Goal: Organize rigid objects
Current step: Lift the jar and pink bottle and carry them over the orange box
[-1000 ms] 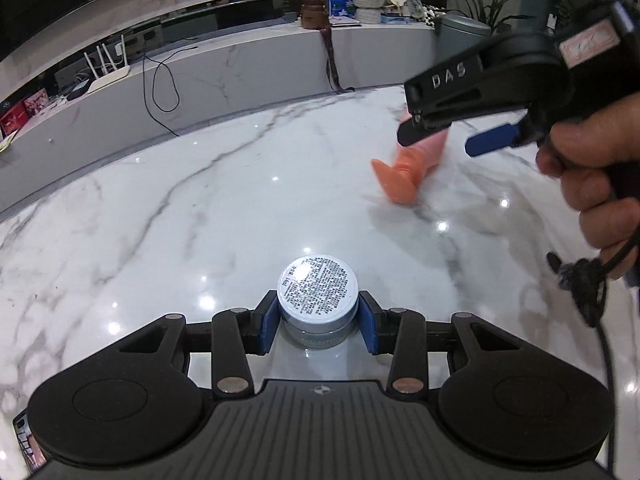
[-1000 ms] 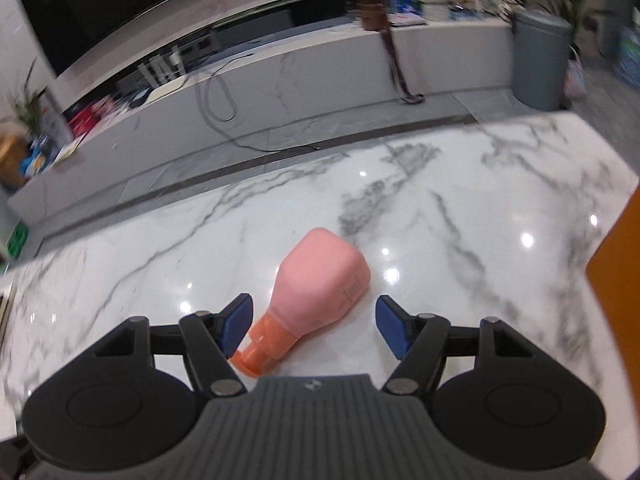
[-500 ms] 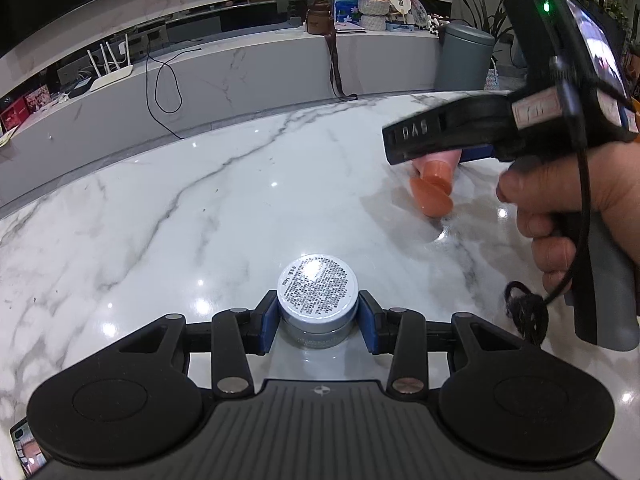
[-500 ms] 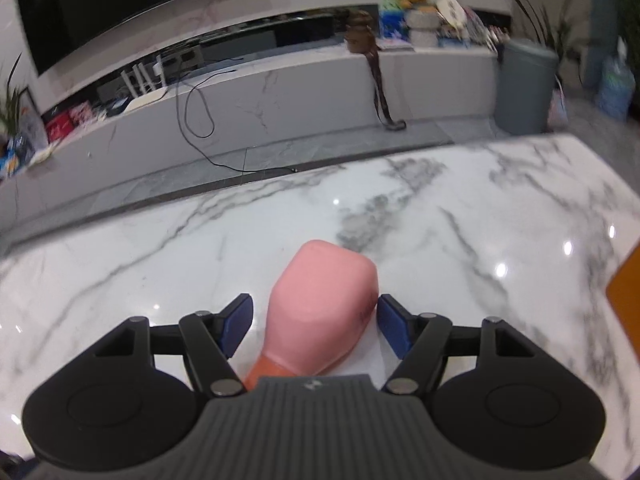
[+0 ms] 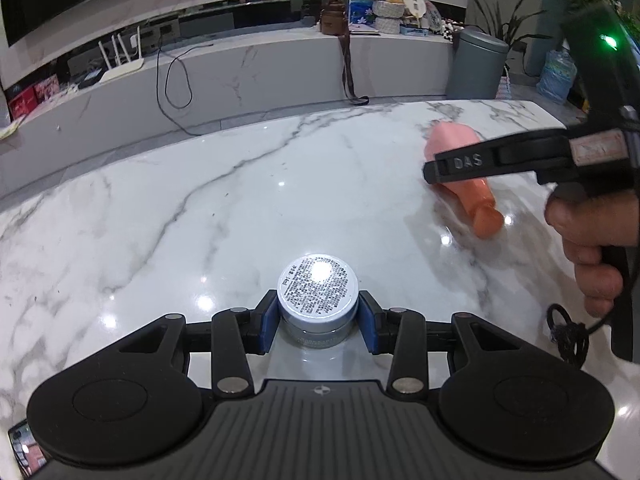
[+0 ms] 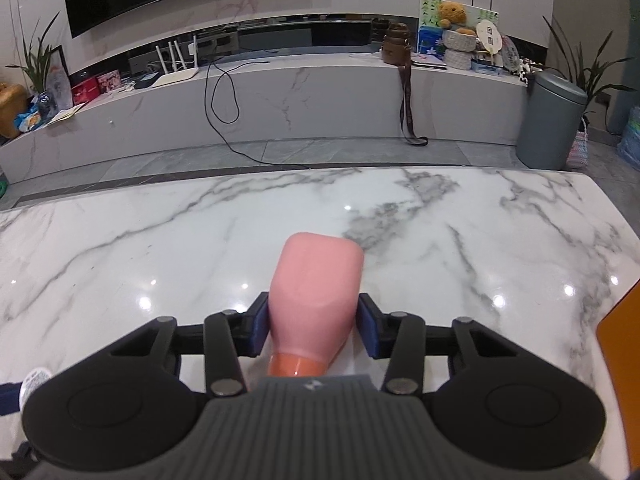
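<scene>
My left gripper is shut on a small round jar with a white printed label on its top; the jar stands on the marble table. A pink bottle with an orange cap lies on its side, cap toward the camera. My right gripper is closed around the bottle's lower body, its blue pads against both sides. In the left wrist view the bottle lies at the right, partly hidden by the right gripper above it.
An orange object shows at the right edge of the right wrist view. The table's far edge runs ahead, with floor, a long marble ledge and a grey bin beyond it.
The right gripper moved forward over the pink bottle and closed its fingers onto it. The bottle turned so its cap points toward the camera. The left gripper stayed shut on the jar.
</scene>
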`<action>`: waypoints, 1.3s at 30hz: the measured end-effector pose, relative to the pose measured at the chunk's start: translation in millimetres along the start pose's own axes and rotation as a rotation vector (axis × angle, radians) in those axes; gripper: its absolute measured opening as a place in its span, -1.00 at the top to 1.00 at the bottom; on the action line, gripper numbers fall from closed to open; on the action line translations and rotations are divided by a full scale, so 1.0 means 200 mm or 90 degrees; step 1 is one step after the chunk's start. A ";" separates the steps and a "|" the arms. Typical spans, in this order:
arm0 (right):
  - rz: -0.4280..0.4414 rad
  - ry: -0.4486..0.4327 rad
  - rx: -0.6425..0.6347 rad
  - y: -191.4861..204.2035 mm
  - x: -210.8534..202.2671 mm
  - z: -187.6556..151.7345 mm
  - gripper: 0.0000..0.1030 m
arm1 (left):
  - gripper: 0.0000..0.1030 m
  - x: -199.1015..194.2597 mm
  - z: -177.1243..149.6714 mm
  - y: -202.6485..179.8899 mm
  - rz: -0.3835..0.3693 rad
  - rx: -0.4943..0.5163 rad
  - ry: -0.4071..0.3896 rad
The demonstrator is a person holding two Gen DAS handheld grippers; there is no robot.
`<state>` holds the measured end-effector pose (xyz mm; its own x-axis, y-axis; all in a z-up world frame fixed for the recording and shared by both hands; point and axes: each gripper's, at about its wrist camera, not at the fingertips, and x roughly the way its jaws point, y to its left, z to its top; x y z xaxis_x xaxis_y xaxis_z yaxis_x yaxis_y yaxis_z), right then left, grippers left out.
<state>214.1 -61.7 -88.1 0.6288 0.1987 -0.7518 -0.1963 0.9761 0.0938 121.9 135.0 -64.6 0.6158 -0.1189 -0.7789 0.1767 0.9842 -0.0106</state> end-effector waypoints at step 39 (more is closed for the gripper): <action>-0.018 -0.116 0.070 -0.63 -0.71 0.11 0.14 | 0.10 -0.38 0.35 -0.64 -0.083 0.027 -0.150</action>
<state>165.3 -211.4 21.1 0.7607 0.1740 -0.6254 -0.0993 0.9833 0.1528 105.7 8.5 39.7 0.7465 -0.2762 -0.6053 0.2954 0.9528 -0.0706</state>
